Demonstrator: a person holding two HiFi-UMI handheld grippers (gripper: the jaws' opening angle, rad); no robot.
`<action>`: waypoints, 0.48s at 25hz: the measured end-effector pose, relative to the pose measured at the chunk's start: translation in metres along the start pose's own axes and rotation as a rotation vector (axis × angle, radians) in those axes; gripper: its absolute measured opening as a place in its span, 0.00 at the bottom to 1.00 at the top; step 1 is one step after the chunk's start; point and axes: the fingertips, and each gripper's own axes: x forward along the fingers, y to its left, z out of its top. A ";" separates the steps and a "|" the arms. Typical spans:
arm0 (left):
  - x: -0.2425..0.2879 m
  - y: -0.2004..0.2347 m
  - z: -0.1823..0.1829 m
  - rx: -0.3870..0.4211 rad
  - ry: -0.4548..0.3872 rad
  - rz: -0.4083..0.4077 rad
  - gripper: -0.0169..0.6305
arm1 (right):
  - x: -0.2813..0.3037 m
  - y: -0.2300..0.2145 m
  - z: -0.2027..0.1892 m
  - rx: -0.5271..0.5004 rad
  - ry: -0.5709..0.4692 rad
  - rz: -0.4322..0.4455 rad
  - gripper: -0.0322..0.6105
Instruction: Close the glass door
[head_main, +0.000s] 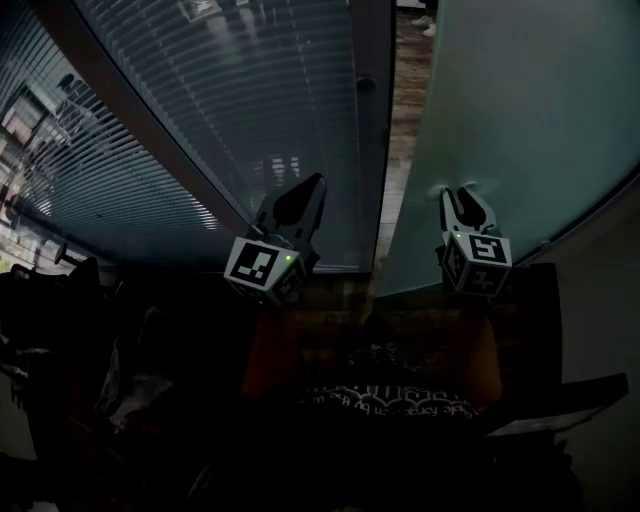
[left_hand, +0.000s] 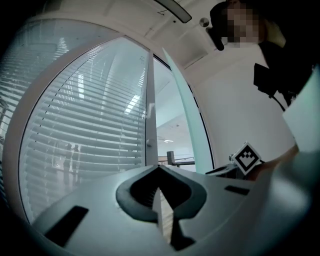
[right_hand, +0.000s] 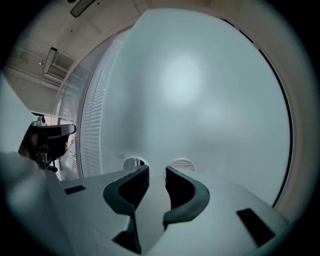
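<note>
The frosted glass door (head_main: 520, 120) stands ajar at the right, a strip of wooden floor (head_main: 402, 120) showing between it and the grey door post (head_main: 372, 130). My right gripper (head_main: 460, 192) points straight at the door, its tips at or almost on the glass, jaws a little apart with nothing between them. In the right gripper view the door (right_hand: 200, 90) fills the frame beyond the right gripper (right_hand: 157, 170). My left gripper (head_main: 318, 180) is shut and empty, aimed near the post. In the left gripper view the left gripper (left_hand: 159, 169) faces the post (left_hand: 150, 110) and the door's edge (left_hand: 182, 115).
A glass wall with slatted blinds (head_main: 230, 100) runs along the left of the post, also in the left gripper view as blinds (left_hand: 85, 135). Dark furniture and clutter (head_main: 60, 330) sit low at the left. The person's dark patterned clothing (head_main: 390, 395) fills the bottom middle.
</note>
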 end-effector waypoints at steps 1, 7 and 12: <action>0.003 0.003 0.001 0.003 -0.002 0.001 0.03 | 0.003 0.000 0.001 0.000 -0.007 0.000 0.21; 0.023 0.022 0.011 0.013 -0.019 0.023 0.03 | 0.018 -0.004 0.008 -0.002 -0.007 -0.002 0.21; 0.035 0.030 0.010 0.020 -0.038 0.026 0.03 | 0.034 -0.004 0.002 0.001 -0.003 -0.003 0.21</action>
